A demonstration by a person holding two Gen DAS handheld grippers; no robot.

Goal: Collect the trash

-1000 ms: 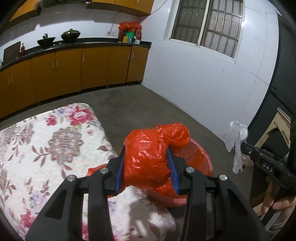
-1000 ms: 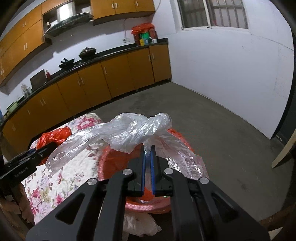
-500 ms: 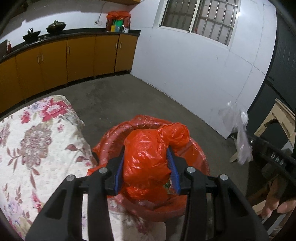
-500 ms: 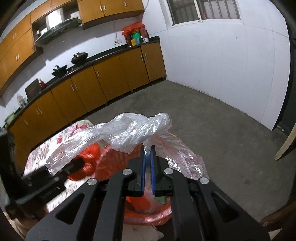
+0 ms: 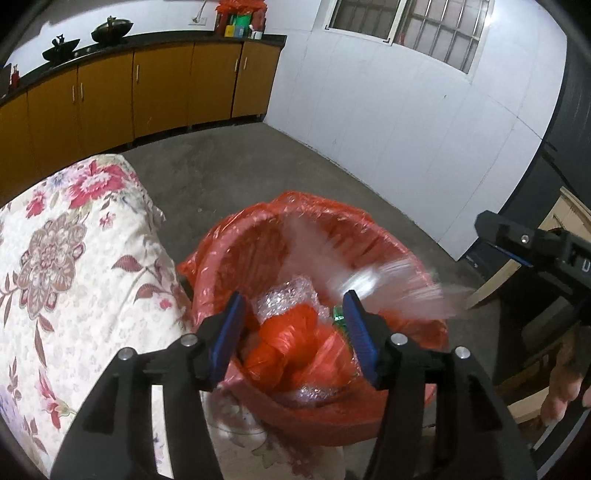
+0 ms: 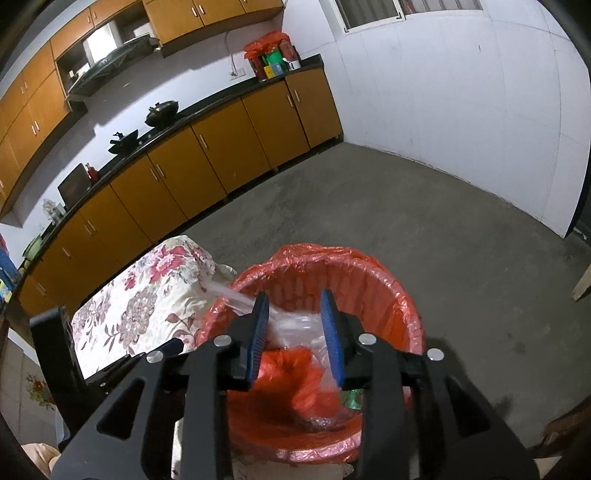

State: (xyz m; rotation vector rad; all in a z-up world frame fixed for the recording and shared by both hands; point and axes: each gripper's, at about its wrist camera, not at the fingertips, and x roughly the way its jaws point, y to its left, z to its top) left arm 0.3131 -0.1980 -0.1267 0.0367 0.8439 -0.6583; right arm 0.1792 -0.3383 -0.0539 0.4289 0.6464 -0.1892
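Trash bin (image 5: pixel 258 236) (image 6: pixel 391 284), red w/ red plastic liner, sits on concrete floor (image 5: pixel 236 173) (image 6: pixel 369 206) just beside floral-cloth worktop (image 5: pixel 74 266) (image 6: pixel 147 295). Inside bin: red plastic bag (image 5: pixel 291 347) (image 6: pixel 303 384), bunched, lying near middle; bubble-wrap-like clear plastic (image 5: pixel 284 299) behind it; small green item (image 5: pixel 338 314) (image 6: pixel 351 398) at bag's right side. Clear plastic bag (image 5: pixel 388 284) (image 6: pixel 295 328) motion-blurred over the bin: in left wrist view it streaks across the right rim, in right wrist view it shows btwn the right jaws and over the left rim; can't tell if touching anything.

Left gripper (image 5: pixel 295 325) above bin opening, jaws wide apart, holding nothing, blue pads either side of the red bag in view but clear of it. Right gripper (image 6: pixel 295 332) (image 5: pixel 517 247) also over bin, jaws apart, nothing clamped; seen at right edge of left wrist view, w/ person's right hand (image 5: pixel 565 384) below it.

Bkgd: orange cabinets (image 5: pixel 147 92) (image 6: pixel 192 173) along wall w/ dark counter top, two woks (image 5: pixel 110 27) (image 6: pixel 162 110) on it, red bag w/ boxes (image 5: pixel 240 18) (image 6: pixel 273 51) at counter end. Barred window (image 5: pixel 417 29) in white wall (image 5: pixel 406 122). Upper cabinets (image 6: pixel 207 14) in right wrist view.
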